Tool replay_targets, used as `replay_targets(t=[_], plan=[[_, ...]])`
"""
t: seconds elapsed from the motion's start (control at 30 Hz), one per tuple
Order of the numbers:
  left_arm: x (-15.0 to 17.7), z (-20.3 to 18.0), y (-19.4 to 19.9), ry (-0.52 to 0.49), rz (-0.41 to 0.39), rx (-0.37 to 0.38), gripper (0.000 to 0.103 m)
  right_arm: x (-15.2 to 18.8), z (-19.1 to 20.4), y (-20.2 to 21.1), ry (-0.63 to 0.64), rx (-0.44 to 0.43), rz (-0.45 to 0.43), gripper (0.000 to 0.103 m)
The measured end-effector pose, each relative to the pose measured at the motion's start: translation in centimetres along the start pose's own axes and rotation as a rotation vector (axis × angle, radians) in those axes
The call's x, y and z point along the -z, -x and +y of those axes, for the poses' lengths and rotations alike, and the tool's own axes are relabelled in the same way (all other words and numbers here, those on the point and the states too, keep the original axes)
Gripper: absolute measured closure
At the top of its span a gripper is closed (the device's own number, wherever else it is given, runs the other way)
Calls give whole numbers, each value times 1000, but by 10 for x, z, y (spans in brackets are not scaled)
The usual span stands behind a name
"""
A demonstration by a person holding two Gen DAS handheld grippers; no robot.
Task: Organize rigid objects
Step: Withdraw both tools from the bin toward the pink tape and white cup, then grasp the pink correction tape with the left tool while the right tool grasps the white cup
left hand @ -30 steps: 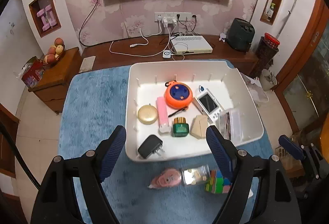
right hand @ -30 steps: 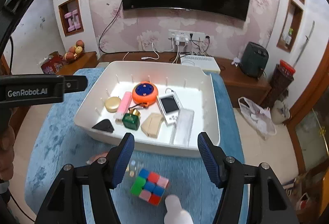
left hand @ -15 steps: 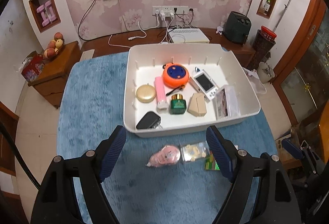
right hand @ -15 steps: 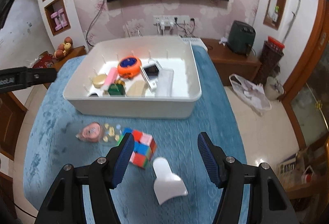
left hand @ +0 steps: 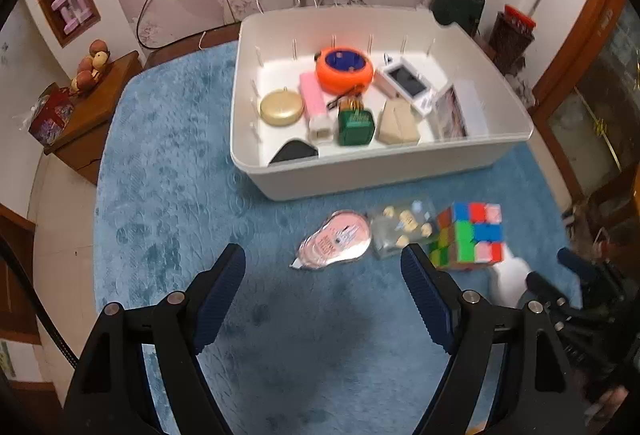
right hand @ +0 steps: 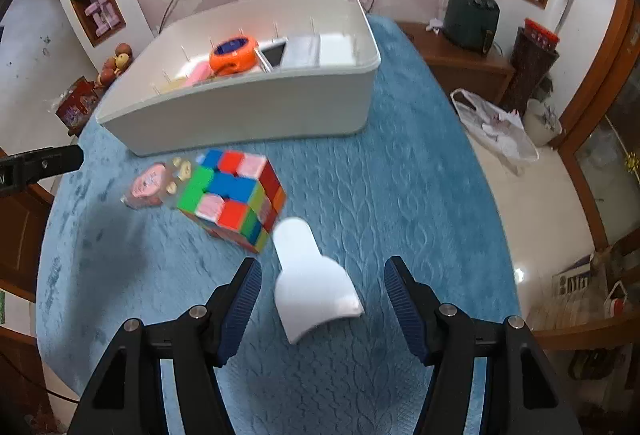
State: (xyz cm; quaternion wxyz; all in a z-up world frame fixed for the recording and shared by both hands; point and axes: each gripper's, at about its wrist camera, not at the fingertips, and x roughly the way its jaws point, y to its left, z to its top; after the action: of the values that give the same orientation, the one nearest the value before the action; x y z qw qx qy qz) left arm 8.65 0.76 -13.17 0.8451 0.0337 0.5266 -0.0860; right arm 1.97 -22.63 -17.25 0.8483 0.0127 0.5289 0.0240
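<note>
On the blue cloth in front of the white bin (left hand: 360, 175) (right hand: 248, 115) lie a pink tape dispenser (left hand: 334, 245) (right hand: 148, 185), a clear box of small pieces (left hand: 402, 231) (right hand: 180, 171), a colour cube (left hand: 468, 237) (right hand: 234, 197) and a white scoop-shaped piece (right hand: 312, 277) (left hand: 508, 283). My left gripper (left hand: 324, 267) hangs open just above and in front of the tape dispenser. My right gripper (right hand: 322, 277) stands open with the white piece between its fingers, pads apart from it. The bin holds several items, among them an orange reel (left hand: 344, 69).
A wooden side cabinet (left hand: 92, 103) with fruit stands left of the table, a low wooden shelf (right hand: 460, 55) with a dark appliance (right hand: 472, 21) behind on the right. A white bag (right hand: 496, 127) lies on the floor off the table's right edge.
Both grippers have come down and back from over the bin toward the loose items. The tape dispenser now lies near the left fingers, the white piece between the right ones. Openings are unchanged.
</note>
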Motion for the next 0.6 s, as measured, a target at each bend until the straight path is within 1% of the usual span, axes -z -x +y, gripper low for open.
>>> replay_targets(t=[0.23,0.3,0.37,0.43,0.53,0.6], plan=[[10,4,-35,-85,40,15,20,11,-2,-25,24,8,64,38],[11,7,-44,-90,59,16,20,13,-5,-29,19,-12,70,37],[12,10,-55,-97,81,33,20,12,-7,-30,13,-21,68,34],[12,10,-65,-117,94,38,20,11,-8,-31,17,-39,69,34],[12,7,-79,-150,117,42,20,10,-8,-33,37,-91,88,34],[12,5,-87,-172,130,40,20,11,-7,-34,59,-91,93,34]])
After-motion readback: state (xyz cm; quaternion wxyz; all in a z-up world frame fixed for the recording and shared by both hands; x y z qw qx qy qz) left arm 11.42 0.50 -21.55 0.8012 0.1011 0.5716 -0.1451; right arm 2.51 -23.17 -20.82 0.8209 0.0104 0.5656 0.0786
